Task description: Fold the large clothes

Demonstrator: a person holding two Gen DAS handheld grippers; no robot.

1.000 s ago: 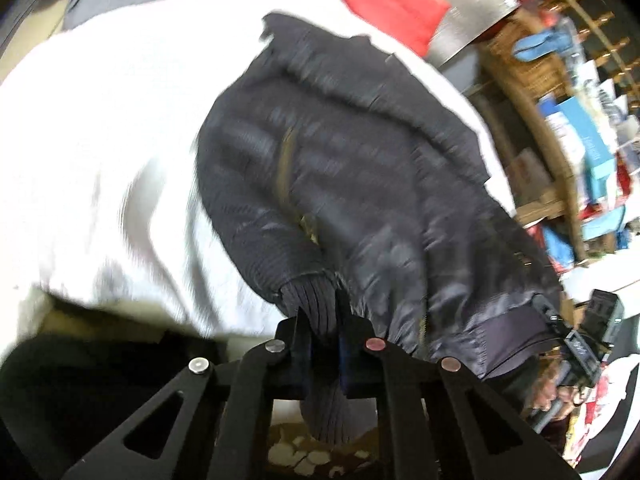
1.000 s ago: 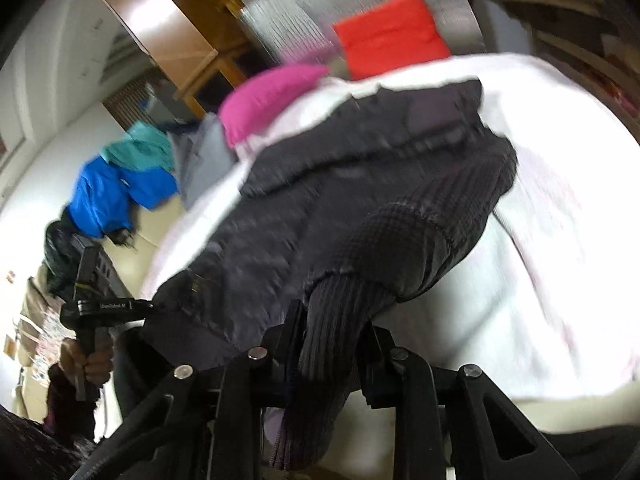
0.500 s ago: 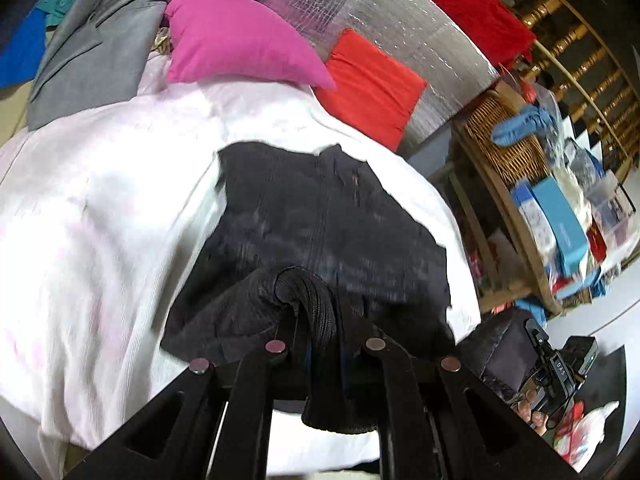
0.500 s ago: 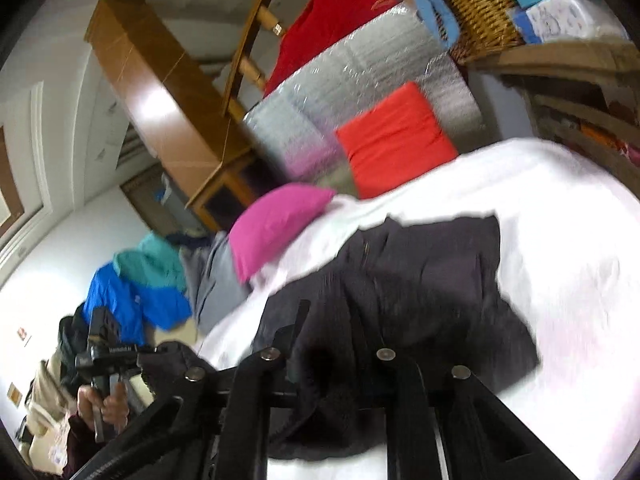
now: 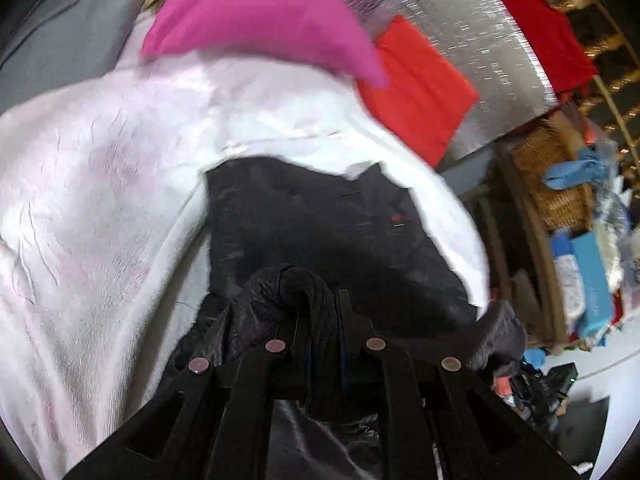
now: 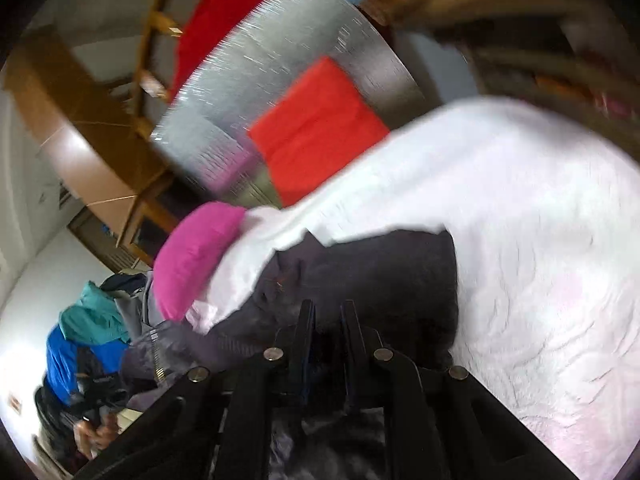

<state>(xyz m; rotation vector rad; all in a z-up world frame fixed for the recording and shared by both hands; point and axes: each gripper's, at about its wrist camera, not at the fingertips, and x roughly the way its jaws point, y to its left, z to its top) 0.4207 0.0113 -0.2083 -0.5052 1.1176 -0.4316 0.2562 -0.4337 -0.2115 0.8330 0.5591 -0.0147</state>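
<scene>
White bed [image 5: 100, 184]: one black jacket [image 5: 320, 232], two pillows.

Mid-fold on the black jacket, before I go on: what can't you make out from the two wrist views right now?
- Right gripper, right wrist view: dark cloth and blur mask whether fabric sits between its fingers.
- Black jacket, left wrist view: near hem hidden behind the left gripper, which clamps a ribbed cuff.
- Jacket's right sleeve: not traceable in either view.
- Shelf items, left wrist view: blurred, unreadable.

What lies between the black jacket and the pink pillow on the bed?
Only bare white quilted bedspread separates the black jacket from the pink pillow, clearest in the left wrist view.
</scene>
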